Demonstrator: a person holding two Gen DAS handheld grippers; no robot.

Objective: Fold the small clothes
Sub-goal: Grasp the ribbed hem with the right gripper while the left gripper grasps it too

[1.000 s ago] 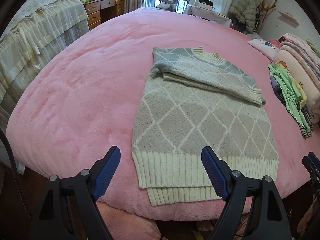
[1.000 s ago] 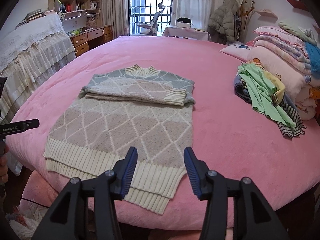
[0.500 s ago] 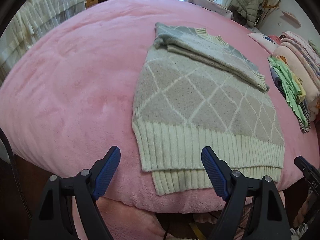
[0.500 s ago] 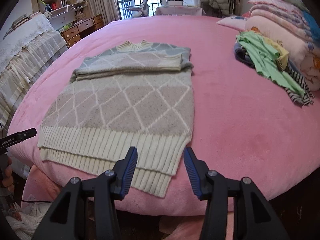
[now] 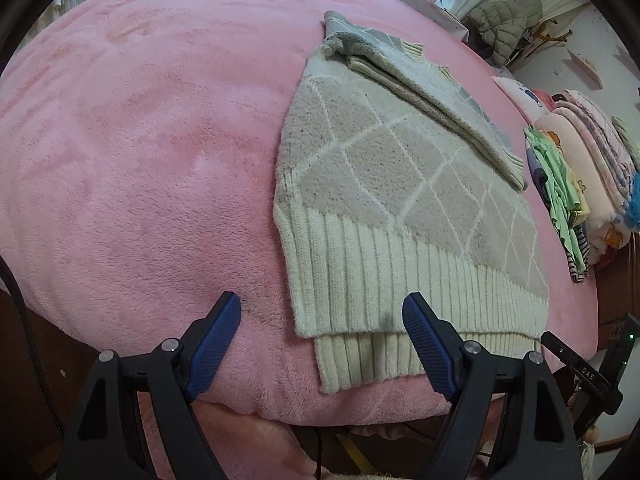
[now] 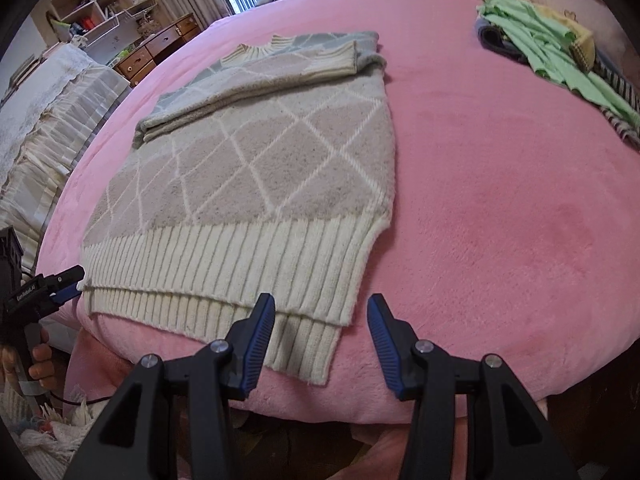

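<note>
Both grippers now low over the near edge of the pink bed (image 5: 120, 160), closer to the hem than a second ago; the sweater fills far more of each view. Left gripper (image 5: 321, 338) spread wide, nothing between the jaws, framing the left hem corner of the sweater (image 5: 400, 184). Right gripper (image 6: 321, 338) parted at a medium gap, also empty, lined up on the right hem corner.

Sweater lies flat near the bed's front edge, sleeves already folded across the chest, ribbed hem (image 6: 224, 264) toward me, back layer of the hem poking out below the front one. My reading: I'm set to pinch both hem corners and carry them up toward the collar for the bottom fold.

Hard to make out: whether my pads are already brushing the knit or just above it. Bed edge below the hem drops out of sight. Pile of other clothes (image 6: 552, 48) on the right is cut off by the frame; count unclear.
</note>
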